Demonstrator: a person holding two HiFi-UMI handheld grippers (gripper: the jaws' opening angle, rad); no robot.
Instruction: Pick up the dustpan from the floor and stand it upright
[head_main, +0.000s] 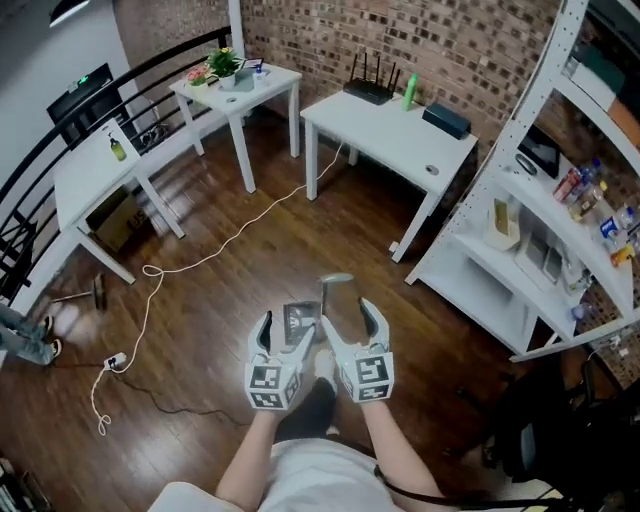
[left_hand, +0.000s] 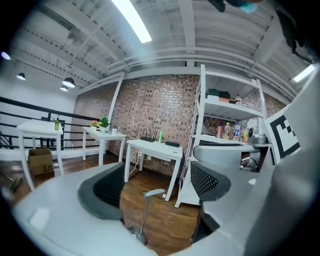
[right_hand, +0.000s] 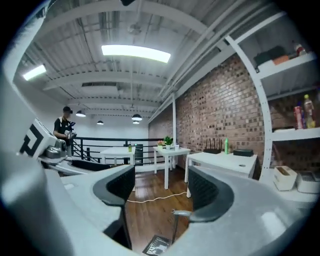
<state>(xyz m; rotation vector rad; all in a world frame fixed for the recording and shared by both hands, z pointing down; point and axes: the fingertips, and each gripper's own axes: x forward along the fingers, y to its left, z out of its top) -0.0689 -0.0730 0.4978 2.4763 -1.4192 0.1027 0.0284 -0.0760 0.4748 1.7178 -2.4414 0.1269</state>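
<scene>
The dustpan (head_main: 301, 320) stood upright on the floor left of the white shelf rack (head_main: 520, 250), probably light, stiff plastic best taken by its thin handle (head_main: 337, 281), while the left gripper (left_hand: 157, 182) and right gripper (right_hand: 164, 189) jaws gaped wide, empty.

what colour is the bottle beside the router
The bottle is green; head view shows it best.

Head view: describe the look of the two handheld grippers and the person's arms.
Both the left gripper and right gripper are light grey moulded shells with curved jaws lined by dark, dimpled pads. Each carries a white cube printed with black square markers. The forearms are bare; a pale top shows below.
</scene>
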